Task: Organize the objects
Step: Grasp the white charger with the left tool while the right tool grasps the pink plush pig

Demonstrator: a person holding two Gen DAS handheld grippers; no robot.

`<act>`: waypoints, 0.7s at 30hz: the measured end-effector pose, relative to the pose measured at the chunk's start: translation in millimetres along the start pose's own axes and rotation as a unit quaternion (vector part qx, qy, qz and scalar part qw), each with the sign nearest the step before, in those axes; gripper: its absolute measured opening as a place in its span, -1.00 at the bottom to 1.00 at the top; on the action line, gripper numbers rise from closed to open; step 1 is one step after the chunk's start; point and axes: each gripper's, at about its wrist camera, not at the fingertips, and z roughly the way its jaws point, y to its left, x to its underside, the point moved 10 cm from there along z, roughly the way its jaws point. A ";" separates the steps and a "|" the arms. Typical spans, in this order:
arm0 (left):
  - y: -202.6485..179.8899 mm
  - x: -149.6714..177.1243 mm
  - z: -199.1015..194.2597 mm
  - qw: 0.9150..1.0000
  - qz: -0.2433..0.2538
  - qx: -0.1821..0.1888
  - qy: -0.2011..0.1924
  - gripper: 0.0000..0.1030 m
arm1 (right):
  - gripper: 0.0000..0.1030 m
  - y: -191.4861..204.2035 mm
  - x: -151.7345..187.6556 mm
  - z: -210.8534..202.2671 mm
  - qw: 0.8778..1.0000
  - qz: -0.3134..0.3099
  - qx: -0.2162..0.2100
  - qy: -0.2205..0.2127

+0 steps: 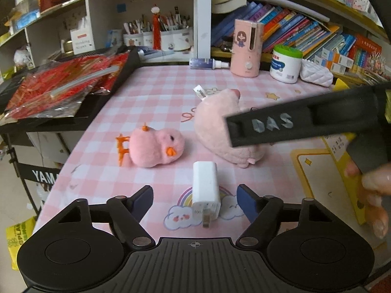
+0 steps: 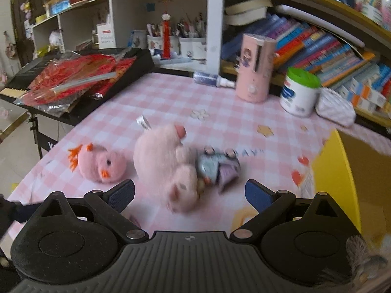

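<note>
A white plug-in charger (image 1: 205, 190) lies on the pink checked tablecloth (image 1: 156, 97), prongs toward me. My left gripper (image 1: 194, 202) is open around it; the pads stand clear on both sides. Beyond it lie a pink plush chick (image 1: 156, 147) and a larger pale pink plush animal (image 1: 217, 127). The black body of the right gripper crosses that view from the right, held by a hand (image 1: 374, 188). In the right wrist view my right gripper (image 2: 190, 195) is open above the large plush (image 2: 166, 163), which lies against a small doll in a blue dress (image 2: 217, 166). The chick (image 2: 100, 163) is to the left.
A yellow box (image 2: 334, 171) stands at the right edge of the table. At the back stand a pink cylinder device (image 1: 246, 48), a white green-lidded jar (image 1: 286, 63), a spray bottle (image 1: 207, 63) and a white quilted pouch (image 1: 316, 72). Red foil packets (image 1: 61, 88) lie on a keyboard at left.
</note>
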 end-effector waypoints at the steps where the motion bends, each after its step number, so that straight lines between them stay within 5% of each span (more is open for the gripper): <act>1: -0.6 -0.5 4.1 1.000 0.001 0.000 0.003 0.44 | 0.90 1.6 -3.9 5.1 1.000 -0.006 -0.005 0.002; 6: -3.6 -1.3 25.3 1.000 0.003 -0.002 0.020 0.43 | 0.89 12.1 -18.4 29.5 0.999 -0.049 -0.020 0.014; 10: -5.2 -0.5 37.4 0.999 0.006 0.000 0.032 0.12 | 0.89 22.0 -23.7 45.3 0.996 -0.078 -0.033 0.022; 15: -7.7 4.5 44.7 0.999 0.003 0.018 0.051 -0.51 | 0.89 34.8 -24.9 61.5 0.993 -0.106 -0.050 0.032; 21: -3.9 2.5 35.3 0.999 -0.007 0.020 0.039 -0.51 | 0.84 45.7 -13.1 78.8 0.987 -0.135 -0.064 0.057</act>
